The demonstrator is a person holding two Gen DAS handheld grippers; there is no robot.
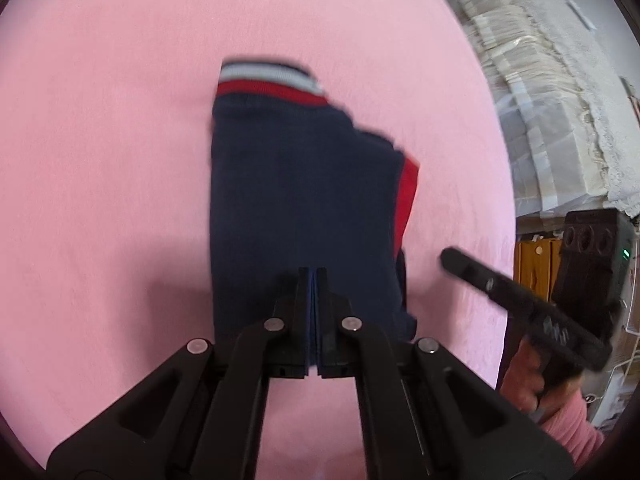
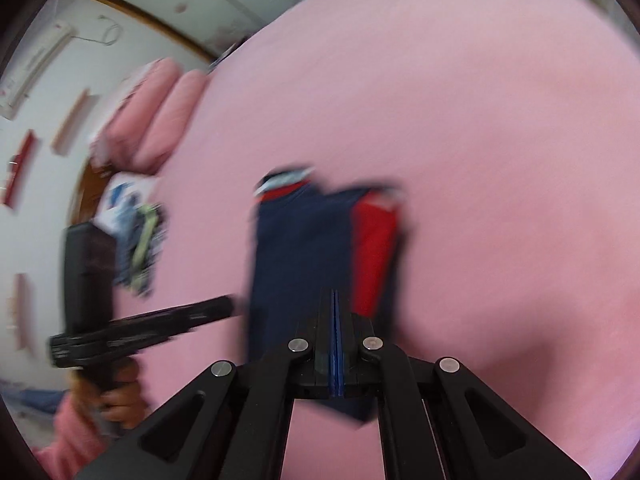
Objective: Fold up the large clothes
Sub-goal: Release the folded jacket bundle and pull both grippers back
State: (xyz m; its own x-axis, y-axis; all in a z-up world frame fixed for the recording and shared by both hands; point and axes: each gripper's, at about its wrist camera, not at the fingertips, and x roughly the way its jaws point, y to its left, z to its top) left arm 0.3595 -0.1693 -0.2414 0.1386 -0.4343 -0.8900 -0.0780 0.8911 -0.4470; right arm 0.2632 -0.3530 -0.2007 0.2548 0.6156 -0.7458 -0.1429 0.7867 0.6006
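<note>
My left gripper and right gripper both look pressed together (neither clearly pinching cloth). The folded garment lies on the pink bed, straight ahead of both, long axis pointing away; left seems nearer.

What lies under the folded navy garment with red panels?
Around the folded navy garment only the pink bedsheet shows, so it rests on that. Whatever lies directly beneath is covered by the cloth itself.
</note>
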